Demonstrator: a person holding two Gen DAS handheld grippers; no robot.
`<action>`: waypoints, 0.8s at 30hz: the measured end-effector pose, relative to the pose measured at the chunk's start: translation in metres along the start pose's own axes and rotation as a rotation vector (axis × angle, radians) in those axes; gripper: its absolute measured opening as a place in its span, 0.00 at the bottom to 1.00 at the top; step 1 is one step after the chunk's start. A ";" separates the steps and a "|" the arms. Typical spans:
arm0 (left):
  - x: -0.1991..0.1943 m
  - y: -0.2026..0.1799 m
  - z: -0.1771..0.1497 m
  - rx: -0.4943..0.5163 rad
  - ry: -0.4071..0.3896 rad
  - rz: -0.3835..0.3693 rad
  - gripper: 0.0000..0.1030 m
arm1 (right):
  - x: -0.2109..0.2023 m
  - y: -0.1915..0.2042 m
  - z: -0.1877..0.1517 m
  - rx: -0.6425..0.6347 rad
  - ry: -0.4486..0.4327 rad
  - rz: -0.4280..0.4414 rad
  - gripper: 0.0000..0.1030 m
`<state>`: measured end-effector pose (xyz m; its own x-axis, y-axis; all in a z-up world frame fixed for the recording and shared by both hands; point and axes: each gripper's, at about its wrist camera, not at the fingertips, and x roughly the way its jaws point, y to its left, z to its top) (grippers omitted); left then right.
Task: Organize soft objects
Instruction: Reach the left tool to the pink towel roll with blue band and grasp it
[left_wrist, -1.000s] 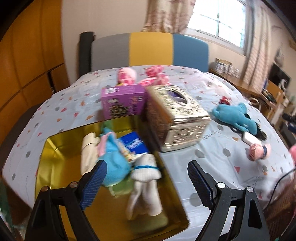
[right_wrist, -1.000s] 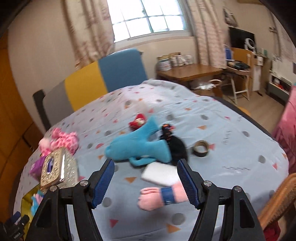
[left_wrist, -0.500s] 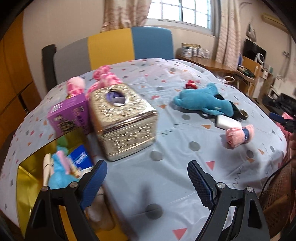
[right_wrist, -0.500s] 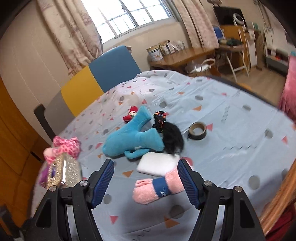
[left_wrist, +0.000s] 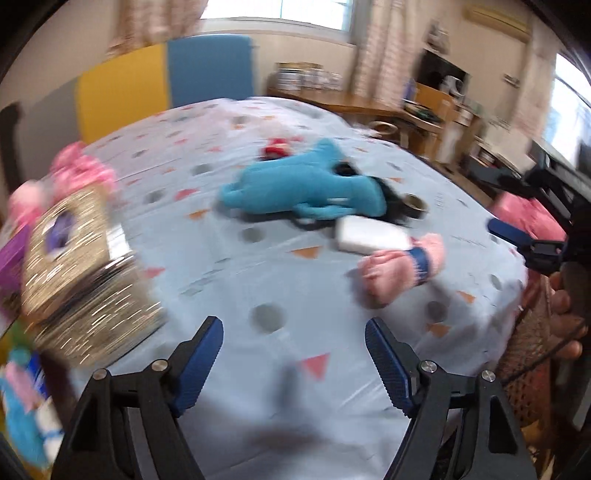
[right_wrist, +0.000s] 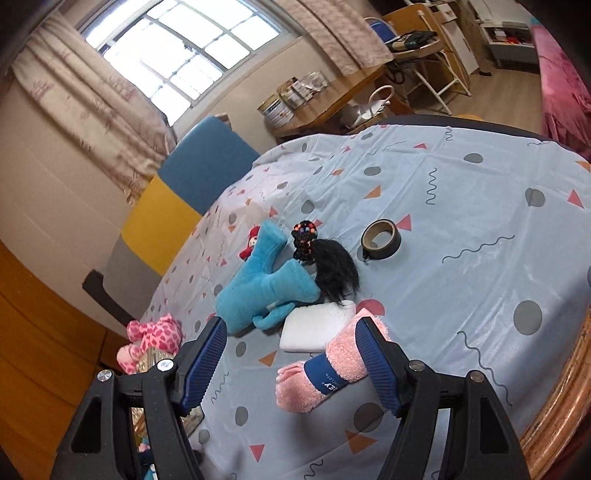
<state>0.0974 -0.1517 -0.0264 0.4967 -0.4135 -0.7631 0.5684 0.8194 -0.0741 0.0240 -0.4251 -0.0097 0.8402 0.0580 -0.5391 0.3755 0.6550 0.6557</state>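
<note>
Soft objects ahead: one pink rolled towel (right_wrist: 325, 365), one blue plush (right_wrist: 264, 284); both grippers' jaws spread, empty.

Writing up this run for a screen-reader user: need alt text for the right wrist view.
The open right gripper hovers over a rolled pink sock on a patterned blue tablecloth, nothing gripped. Beyond lie a white pad, a blue plush toy, a black hairpiece and a tape roll.

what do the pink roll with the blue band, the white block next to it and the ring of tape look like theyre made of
Pink roll: fuzzy terry-like cloth, its pile visible; its blue band looks like printed paper or fabric.
White block: smooth and matte with rounded edges, probably foam or sponge; hard to be sure.
Ring of tape: dark glossy outer face, tan inner core, likely plastic tape on cardboard.
</note>
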 end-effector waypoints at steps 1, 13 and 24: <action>0.006 -0.010 0.005 0.038 0.001 -0.029 0.78 | -0.001 -0.001 0.000 0.008 -0.005 0.005 0.71; 0.073 -0.100 0.040 0.385 0.003 -0.134 0.86 | -0.011 -0.016 0.004 0.086 -0.091 0.035 0.72; 0.108 -0.120 0.033 0.413 0.038 -0.165 0.26 | -0.009 -0.022 0.006 0.119 -0.086 0.037 0.73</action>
<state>0.1047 -0.3083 -0.0788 0.3574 -0.5041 -0.7863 0.8559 0.5136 0.0598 0.0101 -0.4447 -0.0164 0.8829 0.0127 -0.4695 0.3829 0.5595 0.7351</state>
